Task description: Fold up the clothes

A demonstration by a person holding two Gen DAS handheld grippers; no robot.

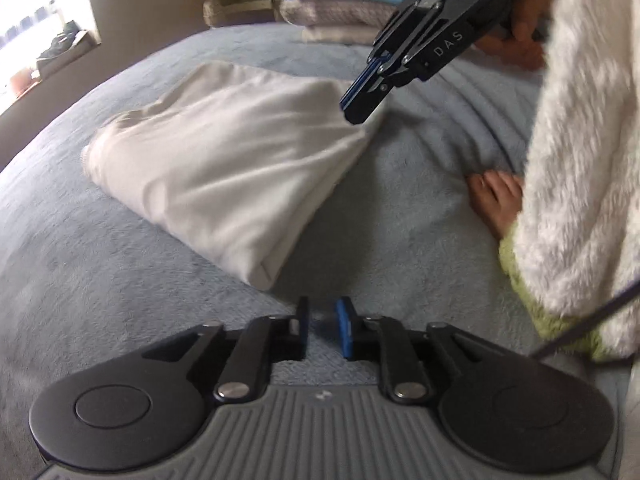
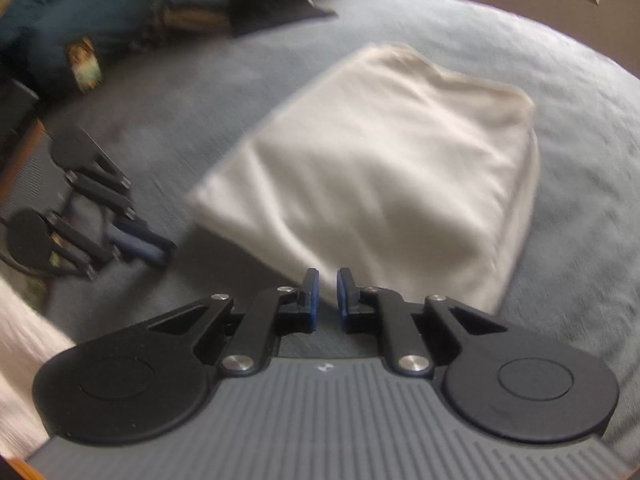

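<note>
A folded cream-white garment lies flat on a grey-blue blanket, a thick, roughly square bundle with its folded edges neat. In the left wrist view it fills the middle, from about ten o'clock towards the centre; the left gripper sits at six o'clock, just short of the bundle's near corner, its blue-padded jaws slightly parted with only blanket showing in the gap. The right gripper enters from one o'clock, angled down over the garment's far right corner, its jaws drawn nearly together and nothing visibly between them; whether its tip touches the cloth cannot be told. A fluffy white sleeve hangs at three o'clock. A stack of folded laundry rests at twelve o'clock. In the blurred right wrist view, the garment lies from the centre towards one o'clock.
</note>
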